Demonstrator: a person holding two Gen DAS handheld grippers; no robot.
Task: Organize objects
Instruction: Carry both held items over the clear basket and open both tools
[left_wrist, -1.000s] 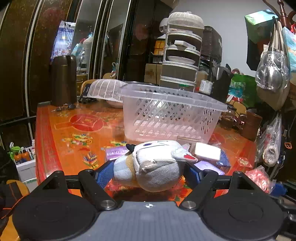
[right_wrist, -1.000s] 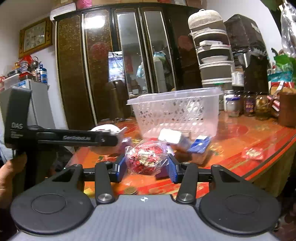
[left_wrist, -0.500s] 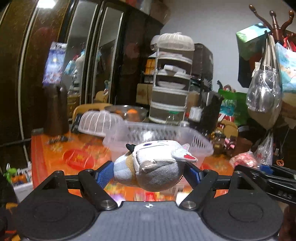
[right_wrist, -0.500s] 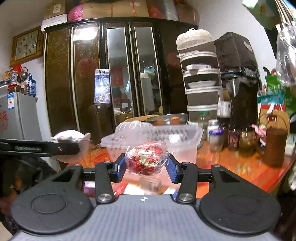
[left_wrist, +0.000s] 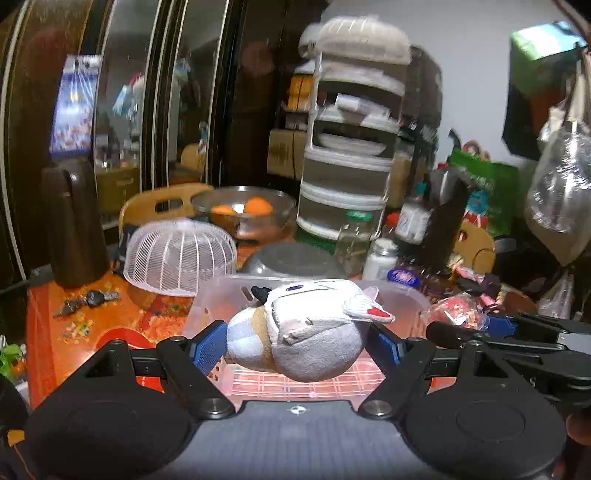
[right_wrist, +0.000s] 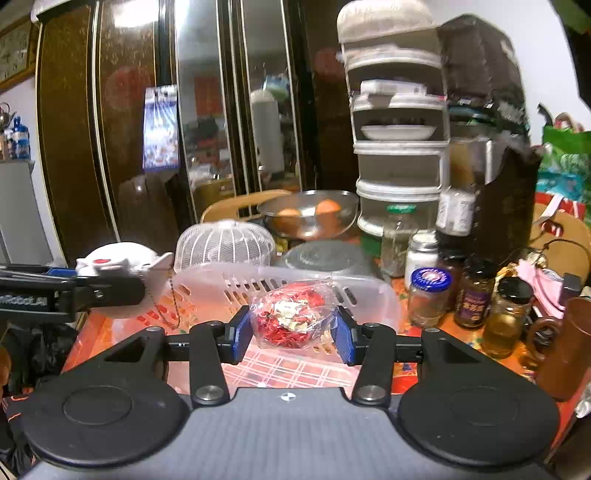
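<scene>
My left gripper (left_wrist: 295, 345) is shut on a grey and white plush toy (left_wrist: 303, 343) and holds it over the open clear plastic basket (left_wrist: 218, 291). My right gripper (right_wrist: 290, 334) is shut on a clear bag of red sweets (right_wrist: 291, 319) and holds it over the same basket (right_wrist: 369, 291). The bag of sweets also shows at the right of the left wrist view (left_wrist: 456, 312). The plush toy also shows at the left of the right wrist view (right_wrist: 118, 260).
A white mesh food cover (left_wrist: 179, 256), a dark thermos jug (left_wrist: 72, 225), a metal bowl with oranges (left_wrist: 243, 212) and a tiered food container (left_wrist: 351, 147) stand behind the basket. Several glass jars (right_wrist: 476, 295) stand to its right on the red table (left_wrist: 92, 310).
Both grippers have risen and moved forward with their loads, from in front of the basket to above its opening. The basket now shows from above.
</scene>
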